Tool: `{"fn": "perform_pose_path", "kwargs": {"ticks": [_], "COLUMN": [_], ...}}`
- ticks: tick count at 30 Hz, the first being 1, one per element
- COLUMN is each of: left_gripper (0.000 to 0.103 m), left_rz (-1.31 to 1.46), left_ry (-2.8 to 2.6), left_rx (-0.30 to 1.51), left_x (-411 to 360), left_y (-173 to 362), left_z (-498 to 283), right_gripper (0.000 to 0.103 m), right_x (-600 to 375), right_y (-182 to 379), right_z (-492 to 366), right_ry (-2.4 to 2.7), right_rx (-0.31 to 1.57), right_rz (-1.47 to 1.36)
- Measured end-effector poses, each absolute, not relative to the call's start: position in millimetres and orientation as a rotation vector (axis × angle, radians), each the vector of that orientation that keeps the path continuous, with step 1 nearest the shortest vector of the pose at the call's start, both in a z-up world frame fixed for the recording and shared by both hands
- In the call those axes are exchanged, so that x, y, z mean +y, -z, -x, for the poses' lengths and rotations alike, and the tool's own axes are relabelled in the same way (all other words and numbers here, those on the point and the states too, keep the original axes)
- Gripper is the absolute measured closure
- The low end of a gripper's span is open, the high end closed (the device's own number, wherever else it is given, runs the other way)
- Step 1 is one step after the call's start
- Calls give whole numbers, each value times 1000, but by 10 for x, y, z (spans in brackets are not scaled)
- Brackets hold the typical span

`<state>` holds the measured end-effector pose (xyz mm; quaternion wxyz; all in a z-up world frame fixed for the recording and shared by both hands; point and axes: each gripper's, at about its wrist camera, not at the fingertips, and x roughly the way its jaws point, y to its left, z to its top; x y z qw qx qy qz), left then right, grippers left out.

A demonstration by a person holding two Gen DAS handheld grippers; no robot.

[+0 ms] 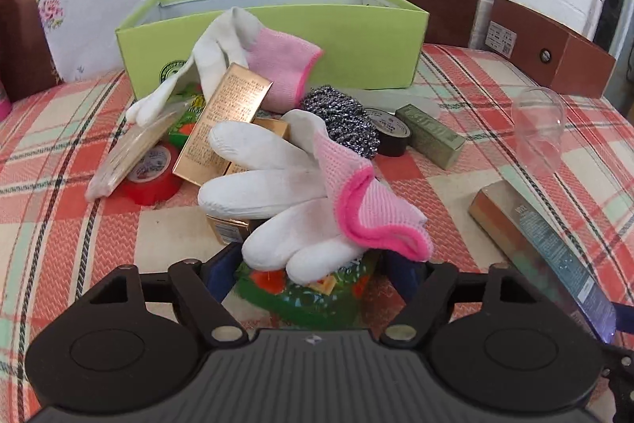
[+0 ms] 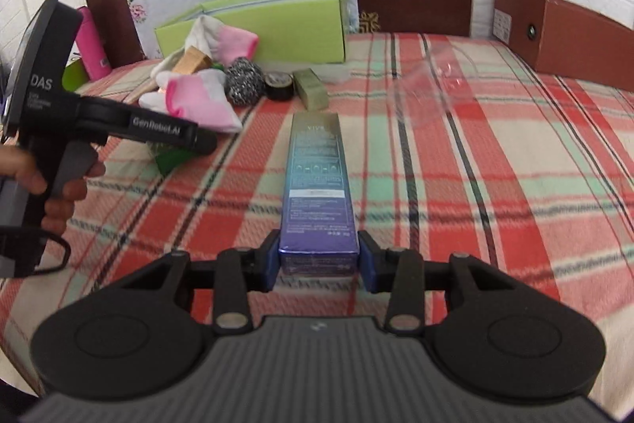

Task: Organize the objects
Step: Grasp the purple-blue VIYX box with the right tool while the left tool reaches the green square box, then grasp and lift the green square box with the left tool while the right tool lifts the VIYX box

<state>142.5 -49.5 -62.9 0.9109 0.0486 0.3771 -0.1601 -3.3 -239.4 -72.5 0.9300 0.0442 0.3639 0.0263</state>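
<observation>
Item: long blue-violet carton (image 2: 317,185). It lies flat on the plaid-covered surface (image 2: 475,185), its long axis running from near to far in the right wrist view; its violet end faces the camera and its paler end points toward the green box (image 2: 277,30) at the far side.

Right tongs (image 2: 319,258): closed most of the way, the blue pads set against the two sides of the carton's near end, gripping it.

Left tongs (image 1: 317,272): wide apart, the fingers standing on either side of a round green floral-printed packet (image 1: 313,294); whether the pads touch it cannot be told. A white glove with a pink cuff (image 1: 301,201) lies draped over the packet.

Adjacent: second glove (image 1: 245,50), gold boxes (image 1: 222,121), red tape roll (image 1: 152,173), steel scourer (image 1: 344,121), black tape roll (image 1: 390,129), olive box (image 1: 430,133), clear plastic cup (image 1: 539,129).
</observation>
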Motion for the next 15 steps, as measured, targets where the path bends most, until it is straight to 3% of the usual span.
{"fn": "perform_pose_path", "kwargs": {"ticks": [7, 10, 12, 15], "left_gripper": [31, 28, 19, 18], "left_rz": [-111, -55, -46, -101], "left_ry": [390, 413, 437, 437], "left_rx": [792, 800, 775, 761], "left_x": [-225, -107, -113, -196], "left_y": [593, 523, 464, 469], "left_z": [-881, -761, -751, -759], "right_gripper": [63, 54, 47, 42], "right_x": [-2282, -2250, -2226, -2187], "right_y": [709, 701, 700, 683], "right_z": [73, 19, -31, -49], "right_ry": [-122, -132, -137, -137], "right_rx": [770, 761, 757, 740], "right_rz": [-45, -49, -51, -44]}}
